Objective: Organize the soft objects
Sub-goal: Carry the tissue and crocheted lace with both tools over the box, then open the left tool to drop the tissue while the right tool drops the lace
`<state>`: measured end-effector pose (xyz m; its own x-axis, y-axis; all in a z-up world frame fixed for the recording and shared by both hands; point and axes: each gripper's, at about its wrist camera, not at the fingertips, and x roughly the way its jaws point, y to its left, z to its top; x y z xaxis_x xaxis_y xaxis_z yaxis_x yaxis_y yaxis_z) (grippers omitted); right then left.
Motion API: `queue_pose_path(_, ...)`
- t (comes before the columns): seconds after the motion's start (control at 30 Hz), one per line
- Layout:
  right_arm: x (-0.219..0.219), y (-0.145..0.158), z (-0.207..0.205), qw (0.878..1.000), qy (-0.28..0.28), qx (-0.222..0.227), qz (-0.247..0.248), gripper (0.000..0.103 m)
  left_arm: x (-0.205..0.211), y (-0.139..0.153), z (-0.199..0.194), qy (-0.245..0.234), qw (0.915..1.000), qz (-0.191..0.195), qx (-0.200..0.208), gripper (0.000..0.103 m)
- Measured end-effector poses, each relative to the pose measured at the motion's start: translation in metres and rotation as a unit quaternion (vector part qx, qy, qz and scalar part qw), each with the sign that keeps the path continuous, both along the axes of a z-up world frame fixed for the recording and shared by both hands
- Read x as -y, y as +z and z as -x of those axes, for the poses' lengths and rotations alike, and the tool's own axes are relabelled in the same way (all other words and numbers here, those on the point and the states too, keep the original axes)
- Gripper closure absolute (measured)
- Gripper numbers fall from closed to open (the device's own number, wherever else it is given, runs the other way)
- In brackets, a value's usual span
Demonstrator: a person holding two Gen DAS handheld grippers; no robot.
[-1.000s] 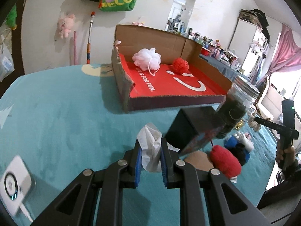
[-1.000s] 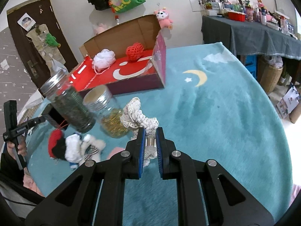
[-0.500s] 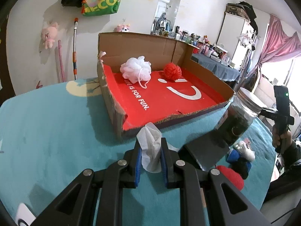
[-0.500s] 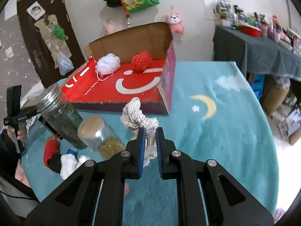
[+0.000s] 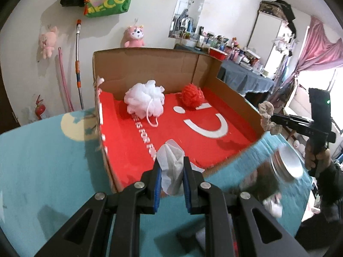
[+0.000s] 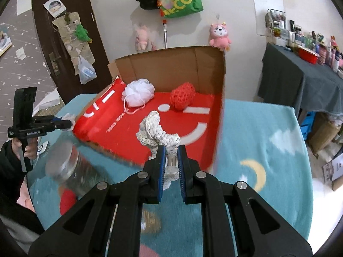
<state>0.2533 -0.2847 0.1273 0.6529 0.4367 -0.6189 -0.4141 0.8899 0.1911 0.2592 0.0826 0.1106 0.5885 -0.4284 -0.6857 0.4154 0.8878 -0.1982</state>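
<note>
- One cardboard box (image 5: 231, 90) with a red printed floor;
- Two mesh bath puffs inside it: one white bath puff (image 5: 144, 101); one red bath puff (image 5: 192, 96);
- One white tissue (image 5: 172, 167) and one cream crocheted lace piece (image 6: 157, 133), each held between jaws;
- Two grippers: left gripper (image 5: 172, 184); right gripper (image 6: 171, 167);
- One metal-lidded glass jar (image 5: 286, 167), blurred;
- One pink plush toy (image 6: 219, 34) behind the box; a second pink plush (image 5: 47, 42) on the wall.

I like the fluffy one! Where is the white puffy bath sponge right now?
The white mesh bath sponge lies inside the red-lined cardboard box, near its back wall, left of the red mesh ball in both wrist views.
</note>
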Motion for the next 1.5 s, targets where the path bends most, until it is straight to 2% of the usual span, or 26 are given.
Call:
queue_pose_path(0.2,-0.034,0.002,-0.065,0.997,-0.019,-0.049,0.058,0.092,0.024,-0.011,-0.062,0.033,0.9964,-0.034,-0.071,0.085)
queue_pose_path(0.33,-0.054,-0.01,-0.105,0.991,-0.035,-0.085,0.095,0.092,0.036,-0.025,-0.09,0.051,0.9918,-0.068,-0.095,0.085)
queue_pose_path(0.53,-0.077,-0.034,-0.144,0.978,-0.063,-0.123,0.155,0.092,0.046,-0.039,-0.111,0.075,0.9851,-0.113,-0.106,0.085)
queue_pose_path(0.63,-0.078,-0.044,-0.159,0.974,-0.072,-0.147,0.155,0.092,0.05,-0.044,-0.117,0.081,0.9823,-0.128,-0.11,0.084)
queue_pose_path(0.8,-0.076,-0.05,-0.169,0.97,-0.08,-0.149,0.175,0.092,0.054,-0.053,-0.119,0.088,0.9781,-0.153,-0.109,0.084)
queue_pose_path(0.97,-0.073,-0.05,-0.167,0.968,-0.083,-0.141,0.189,0.092,0.052,-0.056,-0.121,0.098,0.977,-0.156,-0.108,0.084)
queue_pose_path(1.17,-0.078,-0.048,-0.16,0.967,-0.077,-0.133,0.205,0.092,0.055,-0.056,-0.124,0.098,0.9778,-0.157,-0.098,0.072)
queue_pose_path(1.43,-0.082,-0.043,-0.153,0.967,-0.076,-0.124,0.211,0.091,0.055,-0.036,-0.111,0.103,0.9828,-0.14,-0.063,0.036)
queue_pose_path(1.5,-0.081,-0.037,-0.148,0.968,-0.077,-0.115,0.208,0.091,0.052,-0.025,-0.103,0.108,0.9848,-0.128,-0.047,0.031)
